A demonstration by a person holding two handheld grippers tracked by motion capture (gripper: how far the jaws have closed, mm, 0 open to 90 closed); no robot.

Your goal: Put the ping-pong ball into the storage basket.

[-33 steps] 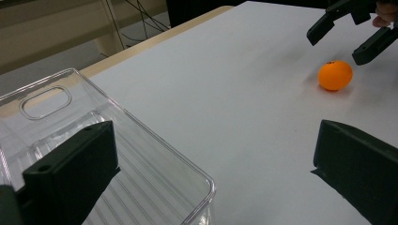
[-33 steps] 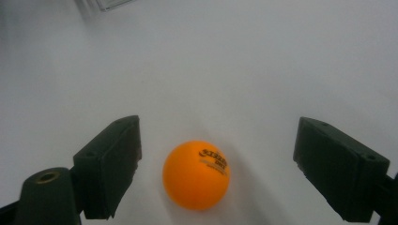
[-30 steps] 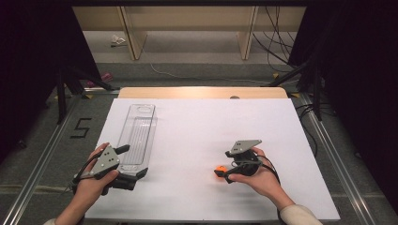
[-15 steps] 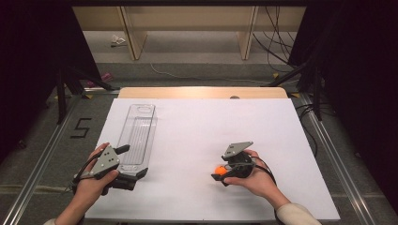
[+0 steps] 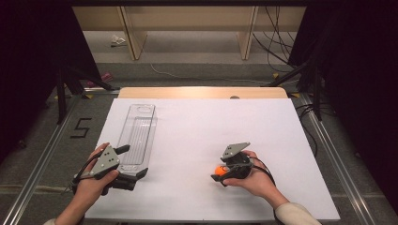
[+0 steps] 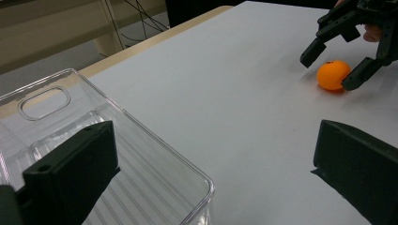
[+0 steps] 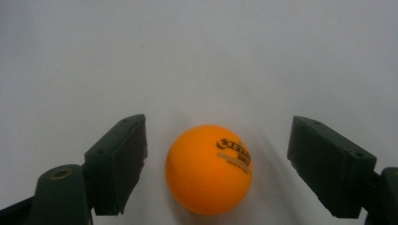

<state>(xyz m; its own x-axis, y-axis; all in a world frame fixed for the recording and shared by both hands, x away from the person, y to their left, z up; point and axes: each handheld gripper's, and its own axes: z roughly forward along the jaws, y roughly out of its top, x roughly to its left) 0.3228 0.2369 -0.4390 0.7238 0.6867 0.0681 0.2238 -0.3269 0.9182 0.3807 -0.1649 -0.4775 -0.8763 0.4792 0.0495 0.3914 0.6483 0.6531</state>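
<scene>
Small orange table-tennis ball with dark printed lettering [image 7: 209, 168] sits on the white table sheet [image 5: 197, 136], right of centre and toward the person's side. The right gripper [image 5: 220, 176] brackets it: in the right gripper view the ball lies between the two black jaws, a little closer to the left-hand jaw, with a gap showing on each side. Jaws have just been closing in on the ball; pads not yet pressing, so no grip so far. A sphere has no long axis, so jaw heading matters little (centring matters more).

The left gripper [image 5: 126, 177] is spread and holds nothing, one jaw inside the near end of the long clear plastic tray [image 5: 137, 136], the other outside its wall. The tray runs lengthwise away from the person, well to the left of the ball. The right hand is plainly nearer the ball. Likely next: close further, lift, carry left to the tray.
</scene>
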